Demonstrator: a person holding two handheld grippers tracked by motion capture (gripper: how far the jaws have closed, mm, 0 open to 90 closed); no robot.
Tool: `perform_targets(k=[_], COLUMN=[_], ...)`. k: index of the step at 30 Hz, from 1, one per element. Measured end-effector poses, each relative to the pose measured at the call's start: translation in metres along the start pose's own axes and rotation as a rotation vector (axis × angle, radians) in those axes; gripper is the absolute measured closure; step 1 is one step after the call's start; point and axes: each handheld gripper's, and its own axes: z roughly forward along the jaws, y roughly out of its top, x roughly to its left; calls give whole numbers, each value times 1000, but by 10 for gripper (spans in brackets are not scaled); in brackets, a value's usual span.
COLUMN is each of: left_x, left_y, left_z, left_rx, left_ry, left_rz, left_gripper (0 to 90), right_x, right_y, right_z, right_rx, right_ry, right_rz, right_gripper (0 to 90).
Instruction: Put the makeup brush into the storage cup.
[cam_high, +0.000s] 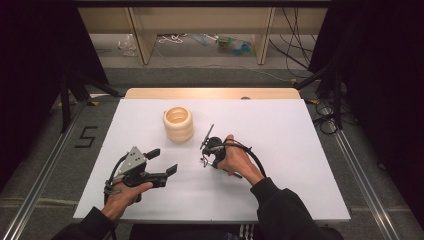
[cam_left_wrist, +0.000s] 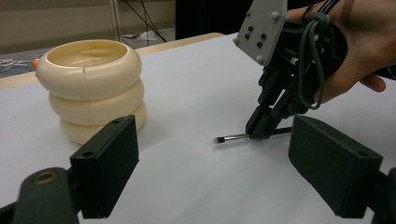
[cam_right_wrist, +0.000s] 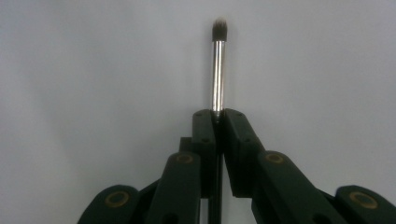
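Black right claw (cam_right_wrist: 217, 116) is clenched on a thin, dark-handled brush with a silver ferrule (cam_right_wrist: 217, 70) — bristles jutting past its tips, low over mid-bench (cam_high: 300, 150). Left claw (cam_high: 162, 162) gapes unladen near the front edge — cream ringed pot (cam_high: 178, 123) behind.

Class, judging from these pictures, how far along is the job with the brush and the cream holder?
Done: the right gripper has its jaws shut on the brush. In hand: the brush is held low over the white table, bristles pointing away from the gripper. Left: it is not yet in the cream ringed holder, probably its destination. The left gripper is open, holding nothing.
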Motion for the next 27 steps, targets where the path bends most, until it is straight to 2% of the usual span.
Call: perform_targets(k=[4, 8, 16, 18, 20, 21, 22, 26, 27], left_x=[0, 0, 0, 0, 0, 0, -1, 0, 0], left_y=[0, 0, 0, 0, 0, 0, 0, 0, 0], left_z=[-1, -1, 0, 0, 0, 0, 0, 0, 0], left_rx=[-2, -2, -3, -3, -4, -6, -6, -5, -8], left_ry=[1, -1, -1, -1, 0, 0, 2, 2, 1], left_rz=[-10, 0, -3, -3, -2, -10, -17, -8, -14], left_gripper=[157, 157, 157, 157, 157, 157, 157, 157, 157], right_x=[-2, -8, -25, -28, -29, -29, -30, -32, -34], right_y=[-2, -7, -15, -17, -17, -17, -18, -18, -19], right_z=[-12, -25, -53, -58, -61, -63, -65, -68, -70], right_rx=[-45, -128, -359, -427, -469, -511, -522, -628, -648], right_ry=[5, 12, 8, -6, -12, -13, -12, -29, -19], right_rz=[27, 53, 107, 113, 129, 141, 145, 162, 157], right_gripper=[836, 836, 836, 836, 836, 836, 836, 836, 836])
